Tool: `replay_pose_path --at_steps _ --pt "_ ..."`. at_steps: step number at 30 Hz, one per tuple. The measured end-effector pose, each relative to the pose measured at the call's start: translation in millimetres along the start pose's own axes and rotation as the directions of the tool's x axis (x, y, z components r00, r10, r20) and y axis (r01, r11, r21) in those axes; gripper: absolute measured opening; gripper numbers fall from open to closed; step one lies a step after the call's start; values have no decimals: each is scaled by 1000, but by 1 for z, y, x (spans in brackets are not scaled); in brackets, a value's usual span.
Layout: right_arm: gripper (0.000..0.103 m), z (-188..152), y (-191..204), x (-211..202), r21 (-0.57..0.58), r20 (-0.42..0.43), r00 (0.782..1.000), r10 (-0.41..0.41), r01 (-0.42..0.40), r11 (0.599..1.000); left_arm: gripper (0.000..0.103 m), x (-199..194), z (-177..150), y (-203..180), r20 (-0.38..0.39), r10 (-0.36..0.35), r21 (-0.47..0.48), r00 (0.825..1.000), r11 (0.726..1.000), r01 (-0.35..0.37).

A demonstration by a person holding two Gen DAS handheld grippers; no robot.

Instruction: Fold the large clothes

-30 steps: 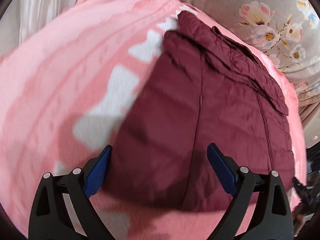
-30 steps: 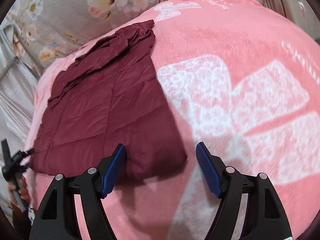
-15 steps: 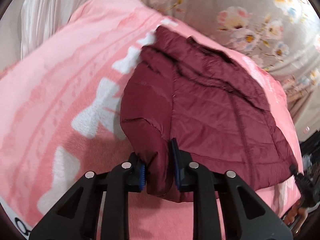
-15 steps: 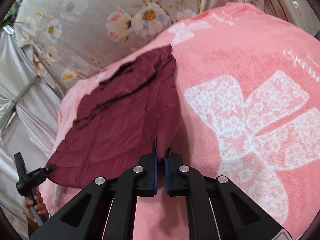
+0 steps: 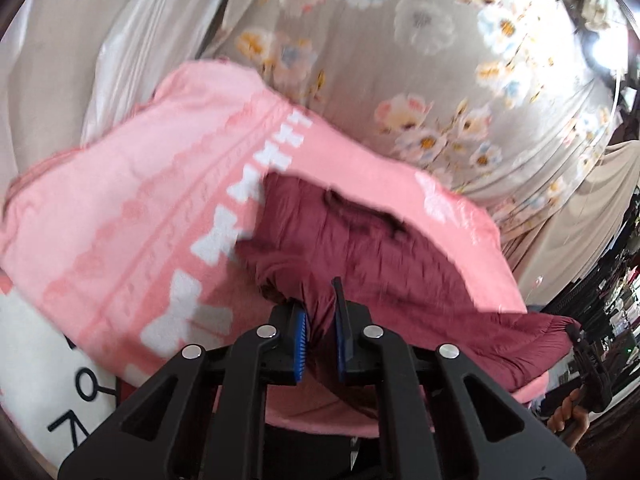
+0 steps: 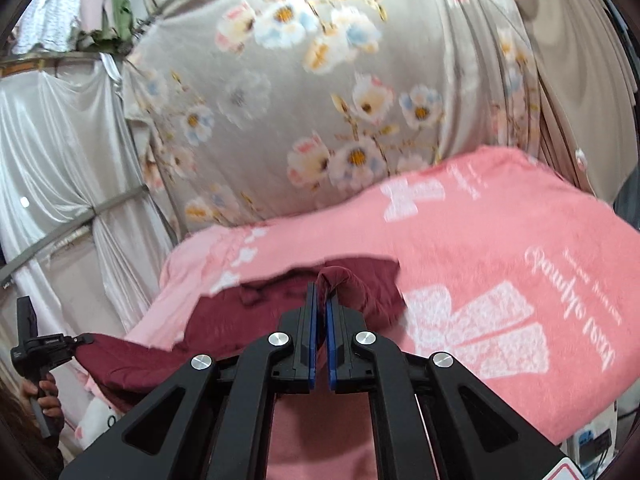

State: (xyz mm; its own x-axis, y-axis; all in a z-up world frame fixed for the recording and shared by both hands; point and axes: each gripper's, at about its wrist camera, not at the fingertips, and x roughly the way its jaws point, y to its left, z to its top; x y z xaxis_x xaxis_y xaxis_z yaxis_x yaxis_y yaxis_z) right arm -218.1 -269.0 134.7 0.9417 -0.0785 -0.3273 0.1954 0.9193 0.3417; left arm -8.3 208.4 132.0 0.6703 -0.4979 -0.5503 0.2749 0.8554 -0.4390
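A maroon quilted jacket (image 5: pixel 384 248) lies on a pink blanket (image 5: pixel 152 200) on a bed. My left gripper (image 5: pixel 320 320) is shut on the jacket's near hem corner and holds it lifted off the bed. My right gripper (image 6: pixel 321 312) is shut on the other near corner of the jacket (image 6: pixel 360 284), also lifted. The near hem hangs stretched between the two grippers. The right gripper also shows at the right edge of the left wrist view (image 5: pixel 576 332), and the left gripper at the left edge of the right wrist view (image 6: pixel 72 342).
A grey floral curtain (image 6: pixel 320 100) hangs behind the bed. White drapes (image 6: pixel 52 160) hang at the left. The pink blanket (image 6: pixel 500 260) has white bow prints. A white cartoon cushion (image 5: pixel 36 368) lies by the bed's near edge.
Both grippers closed on the jacket's near hem corners, then rose and tilted up, lifting the hem off the blanket. The views now show more curtain.
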Motion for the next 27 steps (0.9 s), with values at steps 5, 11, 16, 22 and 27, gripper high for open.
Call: replay_pose_path --at_steps 5,11,16,22,27 --pt "3 27 14 19 -51 45 999 14 -11 999 9 5 39 -24 58 12 71 998 997 -16" --pt "3 62 -25 103 48 34 999 -32 31 998 10 68 98 -36 81 91 118 993 988 -100" --pt "3 71 -51 197 77 -25 993 -116 117 990 10 158 131 -50 86 232 179 969 953 -244" --pt "3 58 -83 295 147 -126 977 -170 188 971 10 255 152 -37 21 331 186 943 926 -329" --pt "3 38 -98 356 162 -216 955 -202 239 957 10 322 146 -12 -56 400 178 915 905 -385"
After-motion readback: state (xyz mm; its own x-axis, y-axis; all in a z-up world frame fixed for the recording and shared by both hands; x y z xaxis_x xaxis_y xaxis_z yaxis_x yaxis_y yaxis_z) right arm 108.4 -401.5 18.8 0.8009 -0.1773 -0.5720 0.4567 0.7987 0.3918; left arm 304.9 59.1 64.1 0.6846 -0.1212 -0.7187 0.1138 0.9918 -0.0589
